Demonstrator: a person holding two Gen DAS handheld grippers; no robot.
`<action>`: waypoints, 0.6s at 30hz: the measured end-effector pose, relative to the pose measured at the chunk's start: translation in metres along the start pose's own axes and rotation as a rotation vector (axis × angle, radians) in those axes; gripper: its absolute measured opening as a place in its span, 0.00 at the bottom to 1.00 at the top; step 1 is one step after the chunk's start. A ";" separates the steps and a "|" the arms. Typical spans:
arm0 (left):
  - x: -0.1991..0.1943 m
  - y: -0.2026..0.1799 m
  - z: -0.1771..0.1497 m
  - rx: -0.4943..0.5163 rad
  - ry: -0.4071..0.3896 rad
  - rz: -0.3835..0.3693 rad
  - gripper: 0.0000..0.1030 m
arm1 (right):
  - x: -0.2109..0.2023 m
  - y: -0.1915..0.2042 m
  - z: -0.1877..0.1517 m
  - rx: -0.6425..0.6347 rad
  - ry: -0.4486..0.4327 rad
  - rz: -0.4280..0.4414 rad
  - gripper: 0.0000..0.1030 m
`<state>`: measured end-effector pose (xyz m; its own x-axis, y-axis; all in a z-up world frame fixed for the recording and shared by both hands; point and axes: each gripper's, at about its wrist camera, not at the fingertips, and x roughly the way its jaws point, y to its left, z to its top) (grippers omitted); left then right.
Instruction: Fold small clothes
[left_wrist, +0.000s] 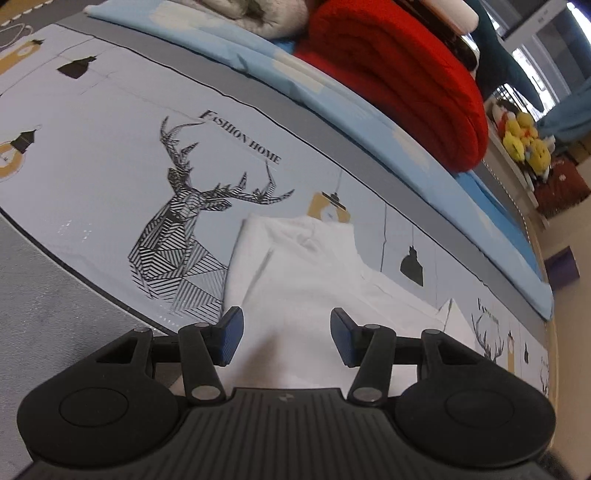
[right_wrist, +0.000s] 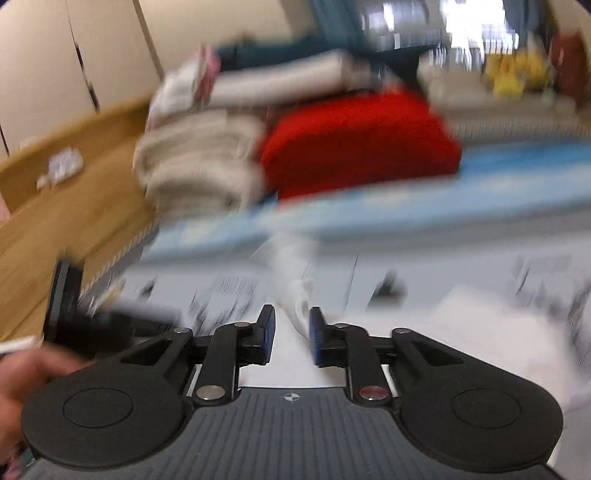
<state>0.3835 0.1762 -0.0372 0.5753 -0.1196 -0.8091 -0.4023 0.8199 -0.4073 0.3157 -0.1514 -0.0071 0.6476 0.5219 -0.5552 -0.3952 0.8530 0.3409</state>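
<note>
A white small garment (left_wrist: 310, 266) lies partly folded on the printed bedsheet (left_wrist: 110, 166), straight ahead of my left gripper (left_wrist: 286, 334). The left gripper is open and empty, its blue pads just above the garment's near part. In the blurred right wrist view, my right gripper (right_wrist: 291, 332) has its jaws narrowly apart with a strip of white cloth (right_wrist: 295, 280) running between them; the grip itself is unclear. More white cloth (right_wrist: 498, 332) lies to its right.
A red folded blanket (left_wrist: 406, 81) and a pale blue quilt (left_wrist: 369, 129) lie along the far side of the bed. Beige folded blankets (right_wrist: 199, 162) sit beside the red one. Yellow plush toys (left_wrist: 524, 140) stand on a shelf. A wooden bed frame (right_wrist: 74, 206) is at left.
</note>
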 end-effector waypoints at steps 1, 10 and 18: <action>0.000 0.001 0.000 -0.003 0.001 -0.003 0.56 | 0.001 0.001 -0.005 0.008 0.015 -0.014 0.23; 0.025 0.019 -0.002 -0.096 0.060 -0.028 0.37 | 0.028 -0.083 -0.026 0.296 0.079 -0.282 0.36; 0.059 0.046 -0.011 -0.279 0.185 -0.026 0.37 | 0.035 -0.167 -0.038 0.590 0.160 -0.351 0.35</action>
<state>0.3911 0.2006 -0.1084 0.4588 -0.2588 -0.8500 -0.5833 0.6339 -0.5079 0.3793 -0.2757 -0.1120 0.5507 0.2486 -0.7968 0.2682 0.8512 0.4510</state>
